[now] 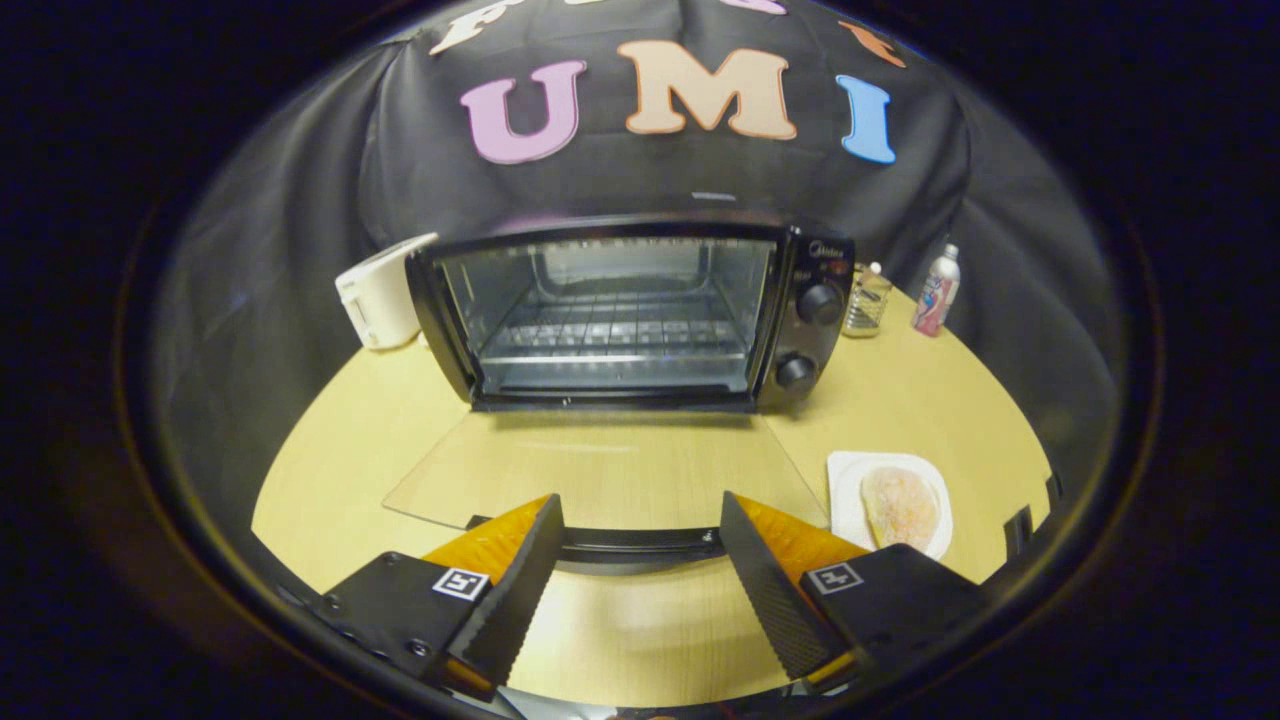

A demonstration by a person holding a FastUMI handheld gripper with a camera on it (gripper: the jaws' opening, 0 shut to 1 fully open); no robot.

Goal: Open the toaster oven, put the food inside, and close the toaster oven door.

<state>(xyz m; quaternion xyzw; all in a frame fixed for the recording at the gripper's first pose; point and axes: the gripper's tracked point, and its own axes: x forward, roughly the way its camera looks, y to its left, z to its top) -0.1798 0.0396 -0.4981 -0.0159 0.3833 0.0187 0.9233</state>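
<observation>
Glass toaster oven door (600, 470) flat on wooden table (350, 430), handle (630, 543) between released tongs (640, 510).

My gripper (640, 535) has two wedge-shaped fingers (770, 590) with finely ribbed inner pads. Each finger sits on a black block bearing a small square black-and-white marker (461, 583), and I see round screws (415, 647) on the left block.

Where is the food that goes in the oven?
The food lies on a white plate on the table, beside the open gripper, right of the toaster oven's lowered glass door.
</observation>
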